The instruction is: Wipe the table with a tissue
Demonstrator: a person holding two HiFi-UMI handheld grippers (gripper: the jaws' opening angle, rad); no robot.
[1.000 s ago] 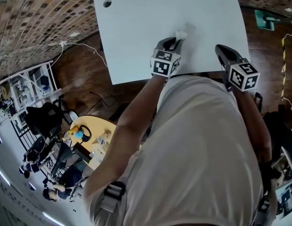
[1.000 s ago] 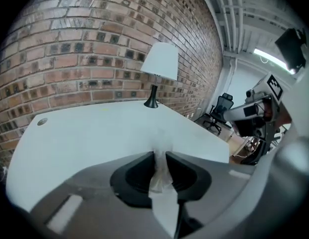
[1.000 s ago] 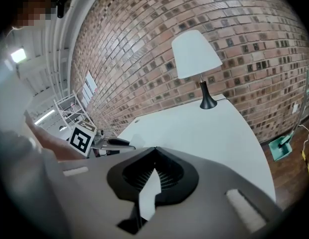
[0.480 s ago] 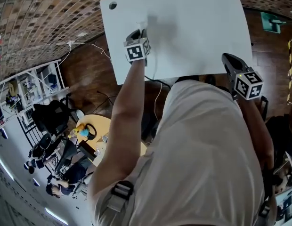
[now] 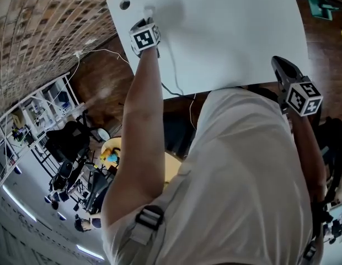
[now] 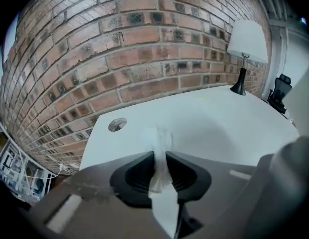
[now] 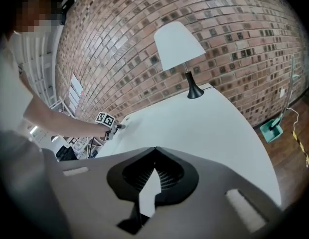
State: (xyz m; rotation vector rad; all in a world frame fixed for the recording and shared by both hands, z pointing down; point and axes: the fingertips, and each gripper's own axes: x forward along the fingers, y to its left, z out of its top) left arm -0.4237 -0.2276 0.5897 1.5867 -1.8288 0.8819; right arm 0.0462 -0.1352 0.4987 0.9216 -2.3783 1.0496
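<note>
**Tissue at work in the table's left corner**

Starting on the left, there's the round hole [image 5: 124, 4] in the white table [image 5: 231, 32], close to the corner by the brick wall [image 6: 134, 39]. Just beside that hole sits the left gripper [image 5: 145, 22], out at the end of a long straight arm. Its own view tells the story: the jaws are nearly together, clamped on a thin white tissue [image 6: 159, 142]. The tissue runs up between the pads, and a crumpled tuft pokes out past the tips toward the tabletop. From overhead, that tuft lies against the surface right next to the hole.

Across the middle, the tabletop is bare white. At its far edge stands a lamp [image 7: 180, 46] with a white shade on a black base.

Over on the right, the right gripper [image 5: 280, 65] hangs at the table's near edge, well apart from its partner. Its tips are pressed together with nothing between them. I can't tell whether it touches the table.
</note>
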